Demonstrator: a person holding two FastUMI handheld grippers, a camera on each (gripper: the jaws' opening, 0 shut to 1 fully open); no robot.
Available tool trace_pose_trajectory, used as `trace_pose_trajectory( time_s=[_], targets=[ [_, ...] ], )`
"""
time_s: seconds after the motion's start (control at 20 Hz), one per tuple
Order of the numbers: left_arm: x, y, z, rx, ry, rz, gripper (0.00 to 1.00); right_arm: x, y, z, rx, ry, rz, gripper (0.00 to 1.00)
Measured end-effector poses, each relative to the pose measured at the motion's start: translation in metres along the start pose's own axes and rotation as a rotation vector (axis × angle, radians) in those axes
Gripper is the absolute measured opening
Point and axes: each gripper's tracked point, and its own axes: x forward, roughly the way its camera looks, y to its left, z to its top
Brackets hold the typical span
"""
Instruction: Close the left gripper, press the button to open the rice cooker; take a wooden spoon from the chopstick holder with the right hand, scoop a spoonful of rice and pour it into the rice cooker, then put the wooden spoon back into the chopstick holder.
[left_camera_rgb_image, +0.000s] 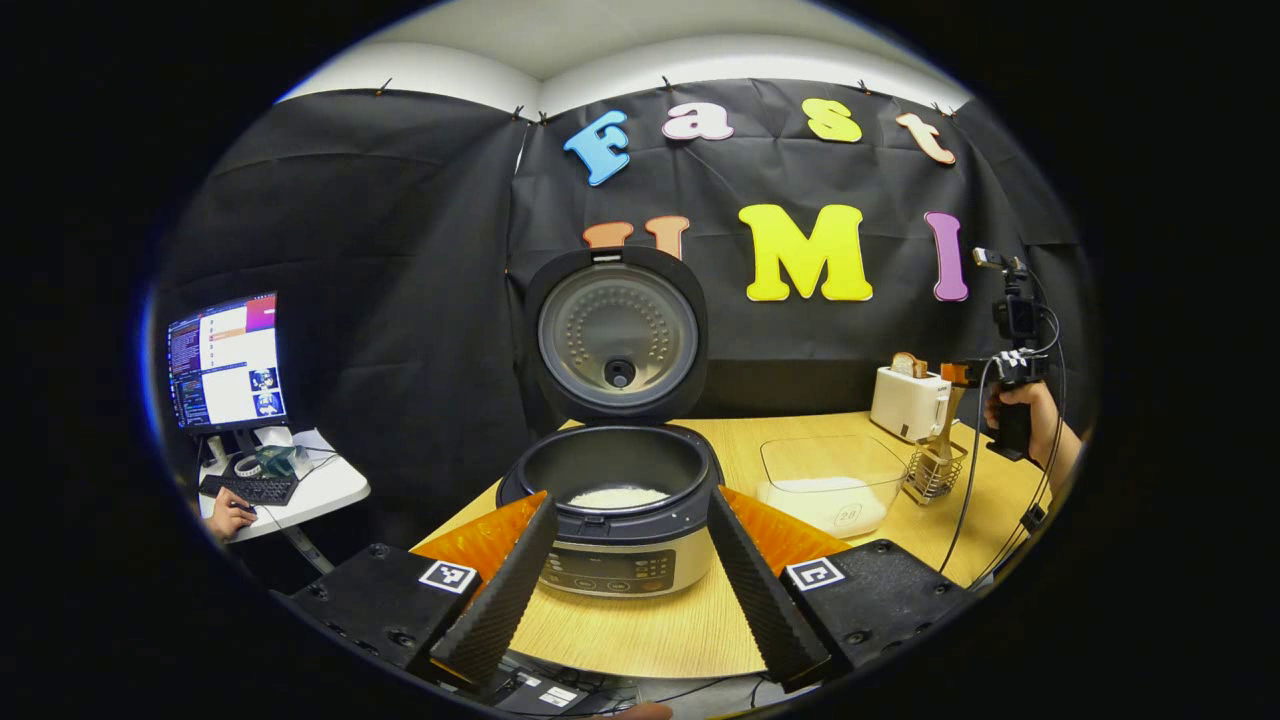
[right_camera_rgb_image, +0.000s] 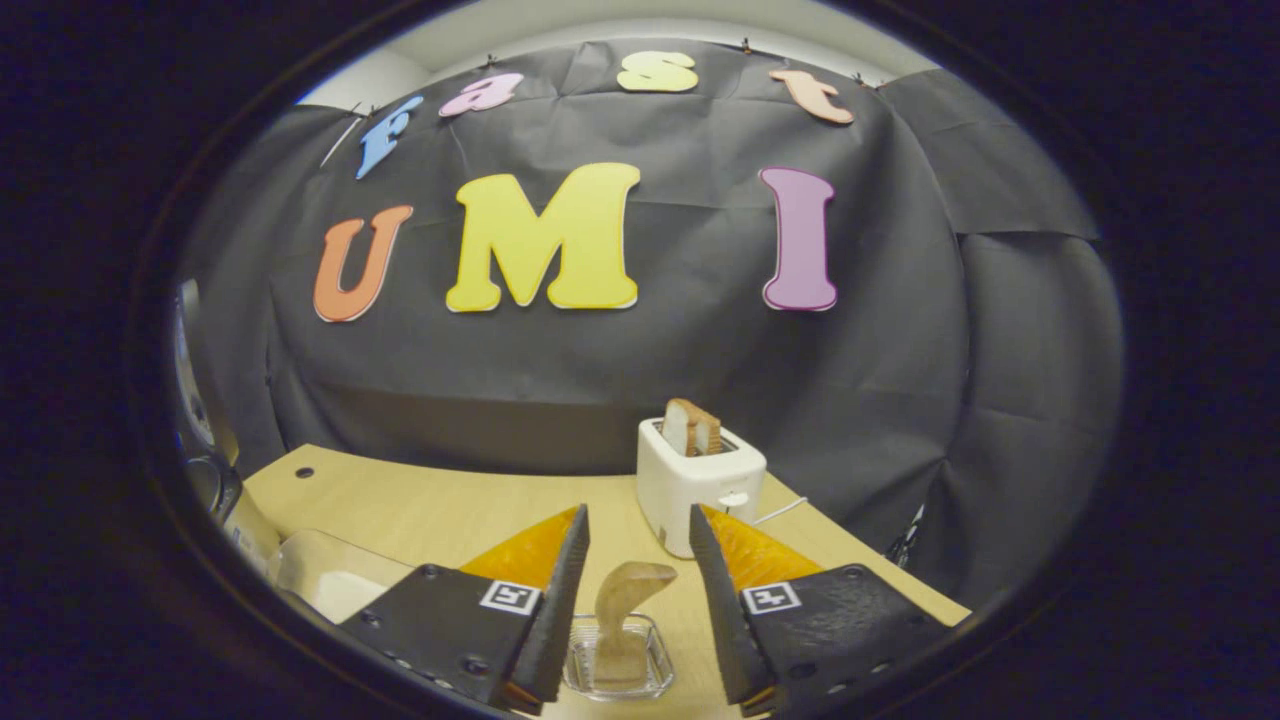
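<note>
The rice cooker (left_camera_rgb_image: 620, 545) stands with its lid (left_camera_rgb_image: 620, 340) raised, and white rice (left_camera_rgb_image: 618, 496) lies in the pot. My left gripper (left_camera_rgb_image: 632, 498) is open just in front of it, a finger on each side of the cooker's front. The wooden spoon (right_camera_rgb_image: 628, 600) stands in the chopstick holder (right_camera_rgb_image: 618, 668). My right gripper (right_camera_rgb_image: 637, 515) is open above the holder, its fingers on either side of the spoon's top without touching it. In the left gripper view a hand holds that right gripper (left_camera_rgb_image: 1005, 372) over the spoon (left_camera_rgb_image: 948, 420) and holder (left_camera_rgb_image: 935, 472).
A clear container of rice (left_camera_rgb_image: 830, 485) sits between the cooker and the holder, also at the left edge (right_camera_rgb_image: 330, 580). A white toaster with bread (right_camera_rgb_image: 700, 480) (left_camera_rgb_image: 908, 400) stands behind the holder. Off the table's left, a side desk carries a monitor (left_camera_rgb_image: 228, 360) and keyboard.
</note>
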Motion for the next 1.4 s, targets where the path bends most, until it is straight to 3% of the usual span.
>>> trace_pose_trajectory(
  time_s=[0.05,0.2,0.5,0.8,1.1,1.4],
  targets=[
    [0.000,-0.002,0.001,-0.004,-0.001,-0.001,0.96,-0.003,-0.002,-0.001,-0.002,0.003,0.008,0.72],
    [0.000,-0.009,0.003,-0.015,-0.007,-0.025,0.96,-0.017,-0.011,0.005,-0.003,-0.016,0.017,0.96],
    [-0.008,-0.004,0.011,-0.044,-0.027,-0.004,0.96,-0.055,-0.027,0.008,-0.024,-0.060,0.054,0.96],
    [-0.006,0.001,0.033,-0.050,-0.039,-0.034,0.96,-0.100,-0.043,-0.004,-0.015,-0.097,0.082,0.95],
    [0.006,0.015,0.083,0.007,-0.067,-0.016,0.96,-0.137,-0.050,-0.028,-0.002,-0.084,0.120,0.95],
    [0.032,0.002,0.140,0.021,-0.103,-0.043,0.96,-0.163,-0.053,-0.059,0.035,-0.042,0.171,0.95]
  ],
)
